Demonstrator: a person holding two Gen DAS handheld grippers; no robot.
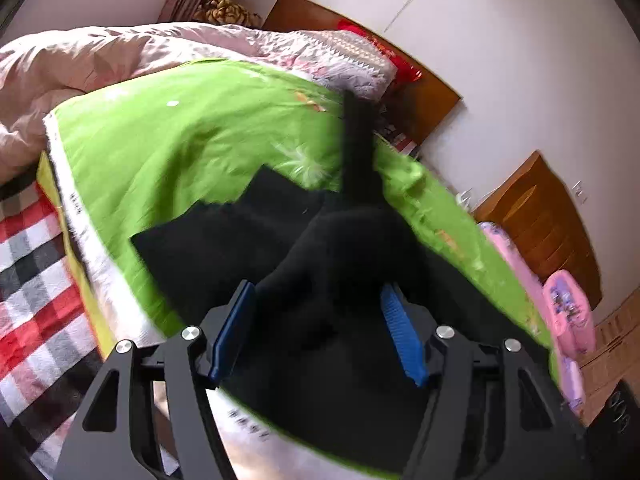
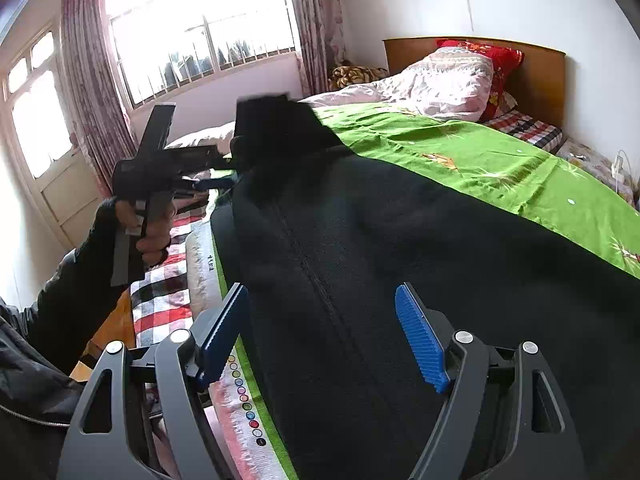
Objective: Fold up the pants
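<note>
No legible labels; my left gripper [image 2: 236, 178], raised, pinches the black pants [image 2: 400, 260]; right gripper [image 2: 324, 332] spread open over them.

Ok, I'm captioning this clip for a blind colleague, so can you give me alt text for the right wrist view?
Black pants lie spread on a green bedsheet, with the right hand-held gripper open just above them. To the left, the person's left hand-held gripper lifts one end of the pants. Behind are a pink quilt, a red pillow and a bright window.
</note>
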